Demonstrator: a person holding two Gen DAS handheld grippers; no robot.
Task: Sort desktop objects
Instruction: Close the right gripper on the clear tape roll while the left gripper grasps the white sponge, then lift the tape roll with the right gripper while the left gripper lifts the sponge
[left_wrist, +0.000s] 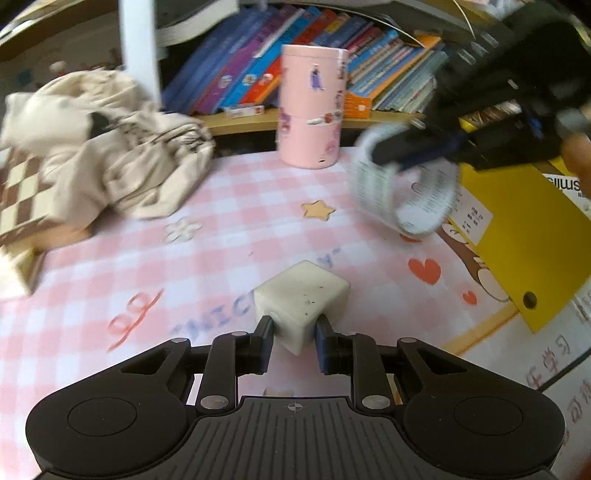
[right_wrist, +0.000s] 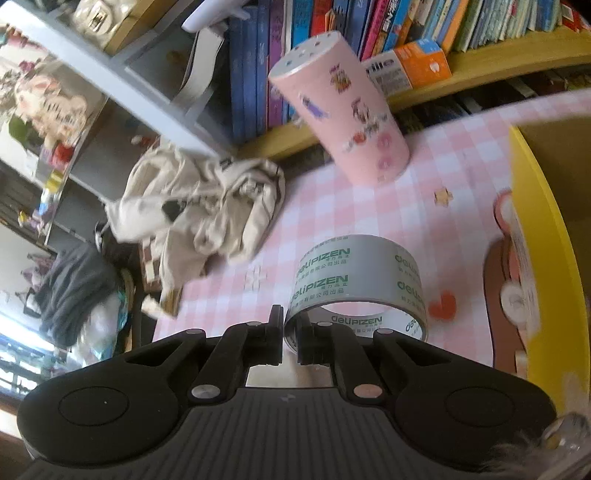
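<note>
Pinching only a corner of the white cube (left_wrist: 303, 301) at six o'clock, the left gripper (left_wrist: 294, 341) could let it twist free, while the right gripper (right_wrist: 290, 336), clamped on the tape roll's (right_wrist: 360, 284) wall at six o'clock, risks it swinging loose near the yellow box (right_wrist: 543, 240) at three o'clock.

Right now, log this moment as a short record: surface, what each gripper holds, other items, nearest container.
surface: pink checked tablecloth
left gripper: shut on white cube, cube at the cloth
right gripper: shut on the wall of the tape roll, one finger inside the ring, roll lifted off the cloth
other items: pink canister upright at the back; beige cloth bag crumpled at left; books on shelf behind
nearest container: yellow box at right
</note>
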